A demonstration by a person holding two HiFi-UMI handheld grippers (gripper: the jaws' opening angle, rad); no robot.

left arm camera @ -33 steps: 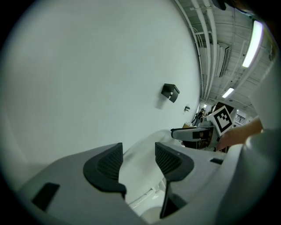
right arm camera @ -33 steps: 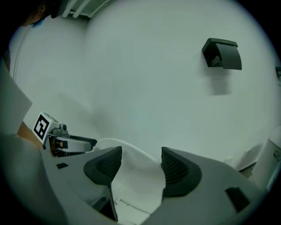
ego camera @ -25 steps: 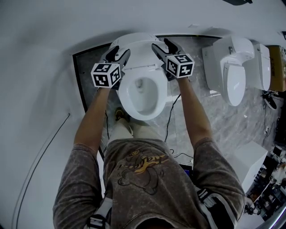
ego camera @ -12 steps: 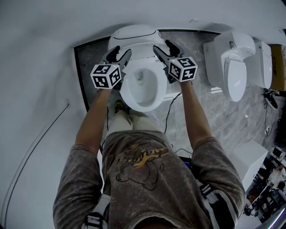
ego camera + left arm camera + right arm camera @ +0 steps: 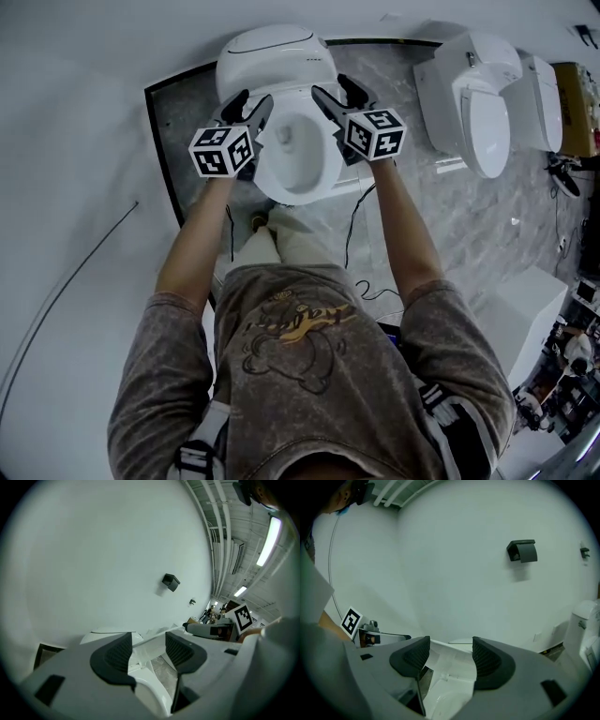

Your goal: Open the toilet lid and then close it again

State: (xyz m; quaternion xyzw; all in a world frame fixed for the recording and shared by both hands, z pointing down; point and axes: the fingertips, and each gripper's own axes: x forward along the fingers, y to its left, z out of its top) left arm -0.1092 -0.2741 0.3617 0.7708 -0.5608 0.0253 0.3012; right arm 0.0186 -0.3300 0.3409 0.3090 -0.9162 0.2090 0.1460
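The toilet [image 5: 326, 180] sits at twelve o'clock from your chest with its bowl uncovered. Its lid [image 5: 272, 52] stands raised at the far end, so the opening half looks done and the closing half is in hand. Your left gripper [image 5: 249, 101] flanks the bowl at ten o'clock and your right gripper [image 5: 333, 89] at two o'clock. Both have their fingers spread, with the lid's white edge running between the pads, apparently unpinched. Next, I'd judge, tip the lid toward you and lower it evenly — neither side leading.
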